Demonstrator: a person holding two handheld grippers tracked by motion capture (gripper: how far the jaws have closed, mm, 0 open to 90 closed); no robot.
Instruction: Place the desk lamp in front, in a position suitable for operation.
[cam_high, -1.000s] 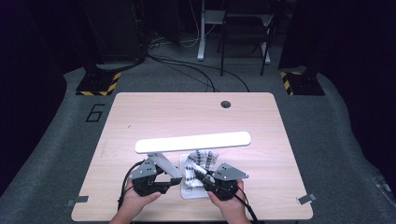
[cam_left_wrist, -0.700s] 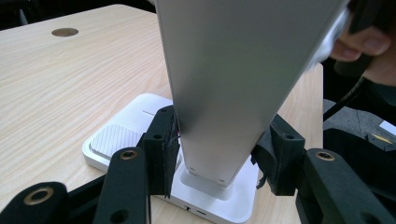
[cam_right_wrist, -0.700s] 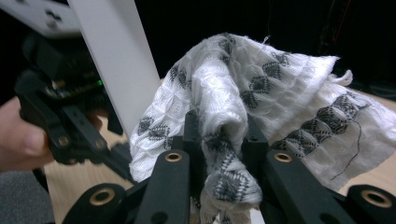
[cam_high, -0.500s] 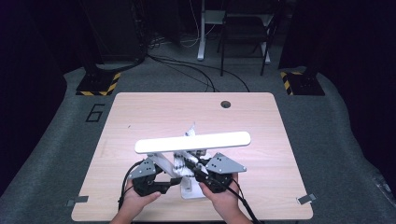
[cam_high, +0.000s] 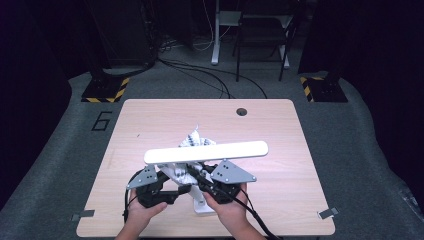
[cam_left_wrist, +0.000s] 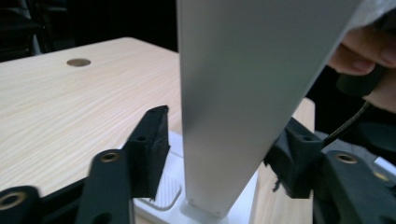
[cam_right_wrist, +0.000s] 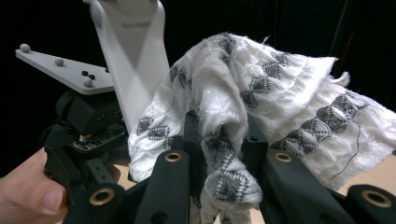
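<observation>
A white desk lamp stands near the table's front edge, with a long light bar (cam_high: 206, 152) above a flat base (cam_high: 204, 207). My left gripper (cam_high: 181, 190) straddles the lamp's upright stem (cam_left_wrist: 233, 93). Its jaws have just been opening, and the left pad (cam_left_wrist: 152, 144) stands off the stem. My right gripper (cam_high: 196, 174) is shut on a white cloth with a grey pattern (cam_right_wrist: 261, 93), bunched between its jaws (cam_right_wrist: 224, 135). The cloth (cam_high: 192, 139) is lifted and drapes past the light bar. The left gripper's grey plate (cam_right_wrist: 60, 67) shows beside the stem (cam_right_wrist: 135, 60).
The wooden table (cam_high: 150, 120) has a round cable hole (cam_high: 242, 111) at its far right. Beyond it are grey carpet with a "6" marking (cam_high: 102, 121), striped stand feet (cam_high: 105, 92), cables and a chair (cam_high: 260, 30). A hand (cam_right_wrist: 28, 191) holds the left gripper.
The right gripper has risen with the cloth, which now shows beyond the light bar instead of lying by the base. The left gripper stays at the stem.
</observation>
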